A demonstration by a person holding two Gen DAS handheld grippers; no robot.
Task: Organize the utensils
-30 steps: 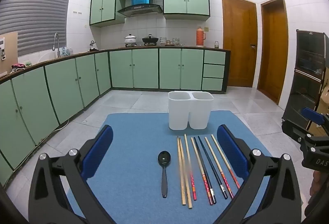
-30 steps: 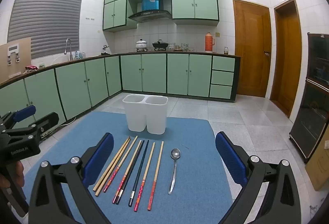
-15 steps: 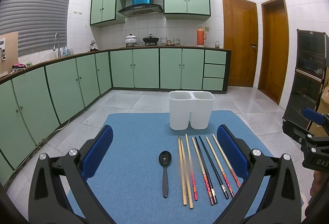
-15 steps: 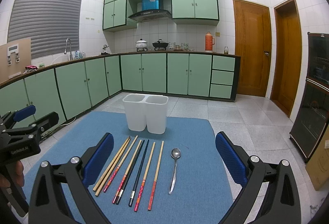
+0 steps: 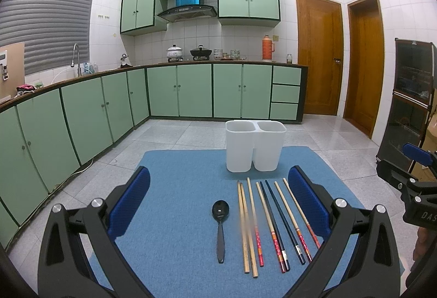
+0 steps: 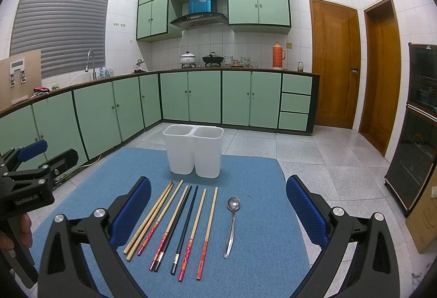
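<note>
A white two-compartment holder (image 5: 255, 145) (image 6: 193, 150) stands at the far edge of a blue mat (image 5: 185, 177) (image 6: 262, 216). Several chopsticks (image 5: 270, 221) (image 6: 174, 218) lie side by side in front of it. In the left wrist view a black spoon (image 5: 220, 227) lies left of them. In the right wrist view a silver spoon (image 6: 232, 224) lies right of them. My left gripper (image 5: 218, 202) is open and empty above the mat's near side. My right gripper (image 6: 218, 205) is open and empty too. Each gripper shows at the edge of the other's view (image 5: 409, 183) (image 6: 30, 183).
Green kitchen cabinets (image 5: 82, 117) run along the left and back. Two wooden doors (image 5: 319, 57) are at the back right. A dark glass cabinet (image 6: 418, 128) stands at the right. Tiled floor (image 6: 314, 155) surrounds the mat.
</note>
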